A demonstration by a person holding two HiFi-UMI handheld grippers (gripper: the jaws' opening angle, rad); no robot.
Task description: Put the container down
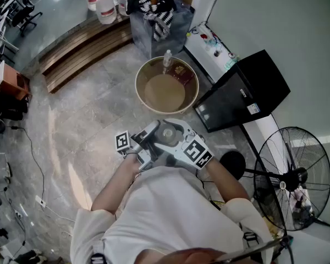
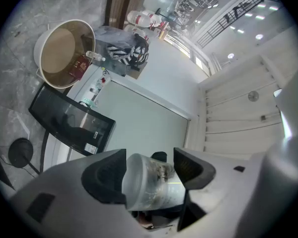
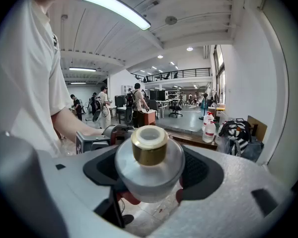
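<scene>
A clear round container [image 1: 168,132] with a gold neck and white cap is held close to the person's chest, between both grippers. In the left gripper view its cloudy body [image 2: 151,182] lies between the two dark pads, with my left gripper [image 2: 151,175] closed around it. In the right gripper view I look at its capped top [image 3: 149,145], and my right gripper [image 3: 149,170] is shut on its wide body. In the head view the left gripper [image 1: 147,141] and right gripper [image 1: 181,142] meet at the container, above the floor.
A beige round tub [image 1: 146,70] with a bottle in it stands on the stone floor ahead. A black cabinet [image 1: 239,100] and a standing fan [image 1: 297,175] are to the right. A grey bag with striped cloth [image 1: 154,15], wooden steps [image 1: 82,48] and white jugs [image 1: 102,4] lie farther off.
</scene>
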